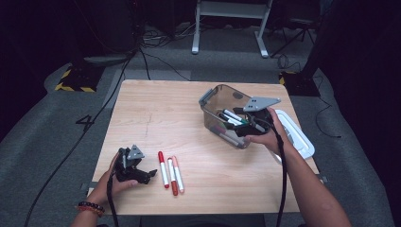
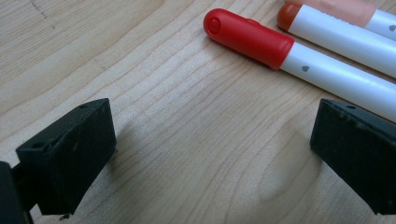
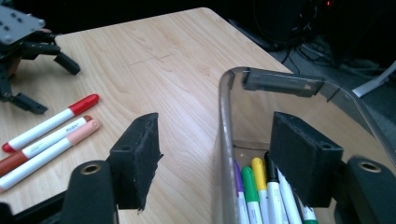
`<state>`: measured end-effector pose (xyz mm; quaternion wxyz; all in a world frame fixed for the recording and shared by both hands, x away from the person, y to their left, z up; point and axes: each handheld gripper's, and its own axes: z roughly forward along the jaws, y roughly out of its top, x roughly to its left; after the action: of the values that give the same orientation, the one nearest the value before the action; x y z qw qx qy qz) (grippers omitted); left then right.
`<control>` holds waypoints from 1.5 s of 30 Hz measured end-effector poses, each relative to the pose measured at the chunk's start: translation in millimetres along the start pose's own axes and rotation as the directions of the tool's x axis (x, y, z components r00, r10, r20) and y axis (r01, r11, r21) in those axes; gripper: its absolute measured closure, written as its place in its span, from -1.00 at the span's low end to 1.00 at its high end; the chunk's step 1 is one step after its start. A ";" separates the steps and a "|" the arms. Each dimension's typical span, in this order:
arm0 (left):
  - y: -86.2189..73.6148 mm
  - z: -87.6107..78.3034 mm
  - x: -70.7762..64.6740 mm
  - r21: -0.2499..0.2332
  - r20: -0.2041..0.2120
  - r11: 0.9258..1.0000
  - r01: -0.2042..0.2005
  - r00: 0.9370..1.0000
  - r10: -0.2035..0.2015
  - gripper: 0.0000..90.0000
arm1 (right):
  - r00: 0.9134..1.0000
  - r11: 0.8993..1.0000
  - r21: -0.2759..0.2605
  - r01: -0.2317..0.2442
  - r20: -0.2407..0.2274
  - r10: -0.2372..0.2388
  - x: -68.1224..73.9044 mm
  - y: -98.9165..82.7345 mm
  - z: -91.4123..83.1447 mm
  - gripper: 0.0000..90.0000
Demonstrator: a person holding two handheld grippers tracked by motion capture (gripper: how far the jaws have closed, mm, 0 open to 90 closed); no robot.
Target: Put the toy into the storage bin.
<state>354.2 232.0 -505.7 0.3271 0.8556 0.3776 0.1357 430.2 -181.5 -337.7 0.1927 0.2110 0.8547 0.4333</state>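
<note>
Red-capped marker [image 2: 247, 37] lying flat on desk [image 1: 198, 137], just ahead of left hand-held gripper [image 1: 150, 174], jaws released. Judged light, rigid, smooth, prone to rolling; best pinched mid-barrel. Right hand-held gripper [image 3: 219, 163] released, straddling wall of clear bin [image 3: 225, 140].

Your high view shows the tabletop [image 1: 189, 123] evenly lit from above, while the surrounding floor and room fall off into near darkness. Shadows beneath the three markers [image 1: 170, 175] are short and soft. In your left gripper view, the wood grain and the red marker cap [image 2: 247, 37] read sharply; the black fingers [image 2: 70, 154] cast diffuse shadows and look slightly soft. In your right gripper view, the clear bin's rim [image 3: 224, 107] carries faint glare, and the background is dim and blurred.
</note>
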 end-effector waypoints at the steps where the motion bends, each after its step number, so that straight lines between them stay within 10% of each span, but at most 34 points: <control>1: 0.0 0.0 0.0 0.000 0.000 1.000 0.000 1.000 0.000 -0.99 | 1.000 1.000 -0.007 0.008 -0.004 -0.008 3.2 -1.1 -1.3 -0.26; 11: -0.1 0.0 0.0 0.000 0.001 1.000 0.000 1.000 0.000 -0.99 | 0.996 0.997 -0.076 0.013 -0.090 -0.020 50.6 -14.9 5.2 -0.33; 26: -0.1 0.0 -0.1 0.000 0.000 1.000 0.000 1.000 0.000 -0.99 | 0.967 0.996 0.055 0.074 -0.247 -0.058 118.8 -40.2 107.4 -0.30; 38: -0.1 0.0 -0.1 -0.001 0.000 1.000 0.000 1.000 0.000 -0.99 | 0.959 0.990 0.132 0.059 -0.284 -0.019 136.0 -49.9 161.0 -0.27; 45: -0.2 -0.1 -0.1 -0.001 0.000 1.000 0.000 1.000 0.000 -0.99 | 0.972 0.980 0.189 0.054 -0.234 -0.009 131.1 -55.9 168.4 -0.15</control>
<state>354.0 232.0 -505.8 0.3275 0.8554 0.3776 0.1358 395.9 -31.2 -495.5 0.0767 0.1631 0.9128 0.3665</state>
